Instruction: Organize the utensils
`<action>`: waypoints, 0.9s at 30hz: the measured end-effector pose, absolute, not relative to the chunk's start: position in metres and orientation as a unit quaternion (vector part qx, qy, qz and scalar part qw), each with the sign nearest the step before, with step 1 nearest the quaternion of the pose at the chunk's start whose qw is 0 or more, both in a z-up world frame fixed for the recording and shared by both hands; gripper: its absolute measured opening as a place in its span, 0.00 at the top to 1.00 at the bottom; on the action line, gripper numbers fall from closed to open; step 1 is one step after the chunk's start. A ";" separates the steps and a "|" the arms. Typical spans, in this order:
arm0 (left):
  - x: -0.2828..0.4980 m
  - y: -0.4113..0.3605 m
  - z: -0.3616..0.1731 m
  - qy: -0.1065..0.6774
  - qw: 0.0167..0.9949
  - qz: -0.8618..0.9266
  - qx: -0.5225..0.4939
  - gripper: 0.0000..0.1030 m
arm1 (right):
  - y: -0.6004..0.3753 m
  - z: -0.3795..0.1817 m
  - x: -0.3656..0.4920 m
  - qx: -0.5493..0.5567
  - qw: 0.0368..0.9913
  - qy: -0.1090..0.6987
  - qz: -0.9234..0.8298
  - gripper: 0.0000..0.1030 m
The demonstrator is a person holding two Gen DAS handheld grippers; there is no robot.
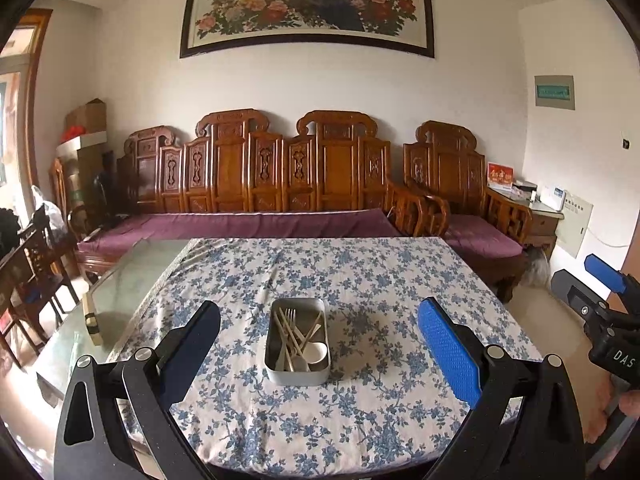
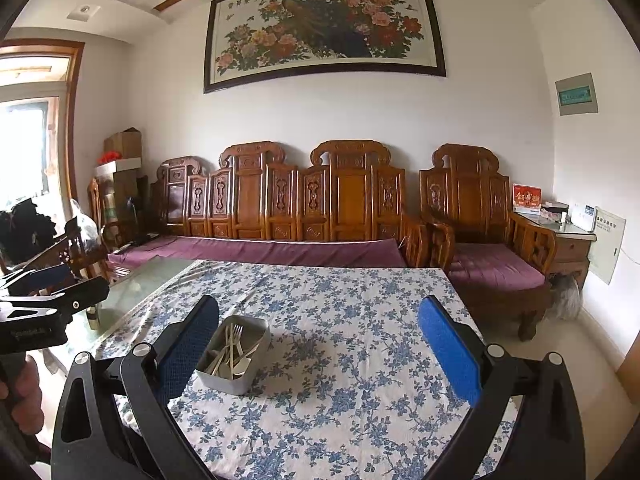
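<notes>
A grey metal tray (image 1: 296,376) (image 2: 224,382) stands on the blue-flowered tablecloth (image 1: 360,280) (image 2: 340,320). Inside it lie a fork (image 1: 289,320) (image 2: 237,334), chopsticks (image 1: 294,338), and a white spoon (image 1: 316,351). My left gripper (image 1: 319,332) hovers wide open above the cloth, the tray centred between its blue-padded fingers and a little ahead of them. My right gripper (image 2: 319,334) is open too, held above the cloth, with the tray just inside its left finger (image 2: 188,344). Neither holds anything. The other gripper shows at each view's edge.
Bare glass tabletop (image 1: 132,276) lies left of the cloth, with a small wooden block (image 1: 91,316) on it. A carved wooden sofa (image 1: 260,176) with purple cushions runs behind the table, an armchair (image 1: 472,200) to its right, dark chairs (image 1: 28,268) on the left.
</notes>
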State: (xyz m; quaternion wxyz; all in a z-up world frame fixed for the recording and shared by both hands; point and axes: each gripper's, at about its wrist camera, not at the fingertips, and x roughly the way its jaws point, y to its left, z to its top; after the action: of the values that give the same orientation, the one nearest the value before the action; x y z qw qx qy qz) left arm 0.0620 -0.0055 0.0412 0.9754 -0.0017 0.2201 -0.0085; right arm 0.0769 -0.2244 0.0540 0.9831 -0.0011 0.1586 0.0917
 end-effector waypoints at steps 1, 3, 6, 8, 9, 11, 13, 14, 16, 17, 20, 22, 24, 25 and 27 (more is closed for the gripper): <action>0.062 -0.005 0.041 0.221 0.975 -0.008 -0.002 0.07 | -0.224 0.054 0.077 -0.002 0.983 0.159 0.092 0.02; 0.061 -0.004 0.041 0.221 0.975 -0.008 -0.003 0.07 | -0.224 0.054 0.077 0.000 0.983 0.159 0.093 0.02; 0.062 -0.004 0.041 0.221 0.975 -0.009 -0.003 0.07 | -0.224 0.054 0.077 0.000 0.983 0.159 0.093 0.02; 0.062 -0.005 0.040 0.221 0.975 -0.010 -0.002 0.07 | -0.223 0.054 0.078 0.000 0.983 0.160 0.093 0.02; 0.061 -0.005 0.040 0.221 0.975 -0.010 -0.002 0.07 | -0.223 0.054 0.078 -0.001 0.983 0.160 0.093 0.02; 0.062 -0.005 0.040 0.221 0.975 -0.010 -0.002 0.07 | -0.223 0.054 0.078 0.000 0.983 0.160 0.093 0.02; 0.061 -0.005 0.039 0.221 0.975 -0.011 -0.001 0.07 | -0.223 0.054 0.078 0.001 0.983 0.160 0.093 0.02; 0.061 -0.005 0.039 0.221 0.975 -0.011 -0.001 0.07 | -0.223 0.054 0.078 0.000 0.983 0.160 0.093 0.02; 0.061 -0.006 0.039 0.221 0.975 -0.011 -0.002 0.07 | -0.223 0.054 0.078 0.000 0.983 0.159 0.093 0.02; 0.061 -0.006 0.039 0.221 0.975 -0.011 -0.001 0.07 | -0.223 0.054 0.078 0.000 0.983 0.160 0.093 0.02; 0.060 -0.007 0.039 0.221 0.975 -0.013 -0.001 0.07 | -0.223 0.054 0.078 0.000 0.983 0.160 0.093 0.02; 0.059 -0.008 0.038 0.220 0.975 -0.014 0.000 0.07 | -0.222 0.054 0.078 0.001 0.983 0.160 0.093 0.02; 0.058 -0.008 0.038 0.220 0.975 -0.015 0.000 0.07 | -0.223 0.054 0.078 0.001 0.983 0.160 0.093 0.02; 0.058 -0.008 0.038 0.219 0.976 -0.015 0.000 0.07 | -0.223 0.054 0.078 0.002 0.983 0.160 0.093 0.02; 0.058 -0.008 0.039 0.218 0.976 -0.015 0.000 0.07 | -0.223 0.054 0.078 0.001 0.983 0.159 0.093 0.02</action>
State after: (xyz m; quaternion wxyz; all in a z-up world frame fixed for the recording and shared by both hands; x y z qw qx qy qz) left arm 0.0583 -0.0083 0.0388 0.9757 0.0001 0.2185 -0.0154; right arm 0.0777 -0.2228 0.0538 0.9828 0.0008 0.1594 0.0933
